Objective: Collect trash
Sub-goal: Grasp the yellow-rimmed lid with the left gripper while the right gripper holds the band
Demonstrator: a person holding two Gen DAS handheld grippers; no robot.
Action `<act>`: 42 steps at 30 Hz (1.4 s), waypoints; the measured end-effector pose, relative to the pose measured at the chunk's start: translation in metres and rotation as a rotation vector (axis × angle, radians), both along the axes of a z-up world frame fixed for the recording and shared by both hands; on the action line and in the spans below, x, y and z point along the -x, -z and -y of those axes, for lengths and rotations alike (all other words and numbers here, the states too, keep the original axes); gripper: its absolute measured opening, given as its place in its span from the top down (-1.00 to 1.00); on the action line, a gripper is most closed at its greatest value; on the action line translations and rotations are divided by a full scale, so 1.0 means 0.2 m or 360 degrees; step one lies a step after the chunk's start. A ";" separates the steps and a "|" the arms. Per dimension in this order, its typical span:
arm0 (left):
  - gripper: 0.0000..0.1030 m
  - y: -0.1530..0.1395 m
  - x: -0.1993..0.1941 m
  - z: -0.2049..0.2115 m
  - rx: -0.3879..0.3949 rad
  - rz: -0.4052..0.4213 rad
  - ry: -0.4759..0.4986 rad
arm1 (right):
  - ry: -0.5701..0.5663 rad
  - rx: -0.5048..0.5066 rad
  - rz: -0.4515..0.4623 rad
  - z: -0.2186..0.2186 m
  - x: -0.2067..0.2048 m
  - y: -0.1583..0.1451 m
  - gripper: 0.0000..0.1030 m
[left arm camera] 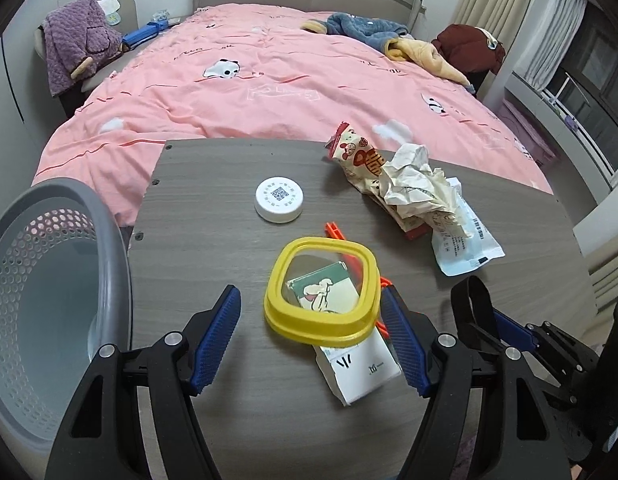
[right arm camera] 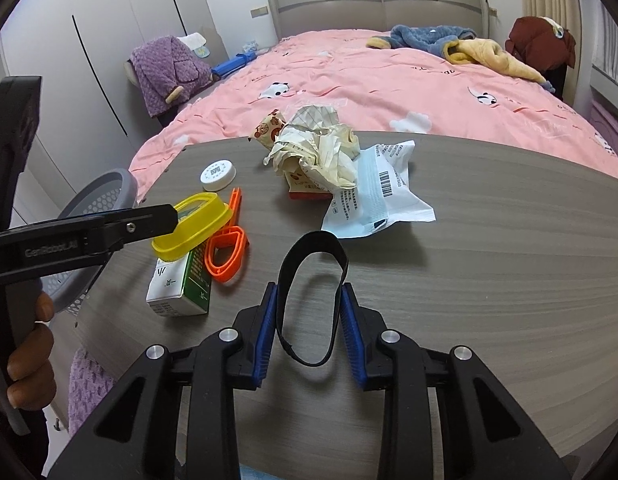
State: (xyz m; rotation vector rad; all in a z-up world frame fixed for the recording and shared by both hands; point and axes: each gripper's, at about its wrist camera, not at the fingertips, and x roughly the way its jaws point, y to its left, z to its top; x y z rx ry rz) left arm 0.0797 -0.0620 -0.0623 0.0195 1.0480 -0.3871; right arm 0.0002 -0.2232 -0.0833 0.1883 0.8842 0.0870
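1. Right wrist view: the right gripper (right arm camera: 309, 312) is clenched on a black elastic band (right arm camera: 311, 298), its blue ribbed pads pinching the loop from both sides so it stands up off the grey wood-grain table (right arm camera: 489, 280). I'd say this piece is at the grasp stage, taken but not yet carried off.

2. The left gripper (left arm camera: 311, 326) is released, jaws wide. It hangs low over a yellow lid (left arm camera: 323, 286), one pad close by the lid's right side, the other standing off to the left. That looks like the approach to a second pick.

3. The yellow lid is a rounded-square plastic frame with a clear centre, lying tilted on a small white and green carton (right arm camera: 181, 284). An orange plastic clip (right arm camera: 225, 256) lies just beside them.

4. The grey bin (left arm camera: 49, 280), plastic with a perforated wall, stands off the table's left edge, near the left gripper.

5. Next, to my eye: the band needs lifting clear and swinging across to the bin without fouling the left gripper, while the left jaws need to close squarely on the lid's rim, which could slide off the carton.

6. Farther back wait a crumpled paper wad (left arm camera: 417, 184), a glossy snack wrapper (left arm camera: 357, 152), a white mask pouch (left arm camera: 465, 244) and a round white cap (left arm camera: 279, 200). The light, floppy things should crush easily.
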 end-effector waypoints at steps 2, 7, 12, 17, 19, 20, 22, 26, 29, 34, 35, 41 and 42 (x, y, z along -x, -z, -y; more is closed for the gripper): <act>-0.34 0.02 -0.03 0.01 0.0011 -0.0039 0.0014 | 0.0002 -0.0011 0.0001 0.01 0.00 0.00 0.40; -0.35 0.06 -0.07 0.04 -0.0005 -0.0077 0.0047 | 0.0012 -0.0044 -0.0006 0.04 -0.01 0.01 0.40; -0.35 0.09 -0.10 0.05 0.0031 -0.0120 0.0068 | 0.0009 -0.0060 -0.0009 0.04 -0.02 0.02 0.40; -0.34 0.09 -0.11 0.06 0.0048 -0.0125 0.0086 | 0.0010 -0.0064 -0.0009 0.05 -0.03 0.03 0.40; -0.31 0.09 -0.10 0.06 0.0057 -0.0120 0.0097 | 0.0010 -0.0064 -0.0008 0.06 -0.03 0.03 0.40; -0.31 0.09 -0.10 0.06 0.0058 -0.0117 0.0102 | 0.0010 -0.0063 -0.0008 0.06 -0.03 0.03 0.40; -0.30 0.09 -0.09 0.07 0.0070 -0.0112 0.0111 | 0.0010 -0.0064 -0.0007 0.06 -0.03 0.02 0.40; -0.30 0.08 -0.08 0.07 0.0089 -0.0101 0.0115 | 0.0011 -0.0060 -0.0003 0.06 -0.02 0.02 0.40; -0.30 0.06 -0.08 0.05 0.0093 -0.0080 0.0088 | 0.0011 -0.0057 0.0002 0.06 -0.02 0.02 0.40; -0.30 -0.03 -0.03 0.00 0.0083 0.0028 0.0021 | 0.0007 -0.0046 0.0025 0.04 -0.02 -0.02 0.40; -0.30 -0.05 -0.02 -0.02 0.0077 0.0054 0.0004 | 0.0004 -0.0043 0.0031 0.04 -0.01 -0.03 0.40; -0.30 -0.17 0.08 -0.17 0.0024 0.0238 -0.0123 | -0.0055 -0.0024 0.0081 -0.04 -0.02 -0.12 0.40; -0.30 -0.19 0.11 -0.21 0.0010 0.0270 -0.0153 | -0.0068 -0.0021 0.0088 -0.06 -0.02 -0.13 0.40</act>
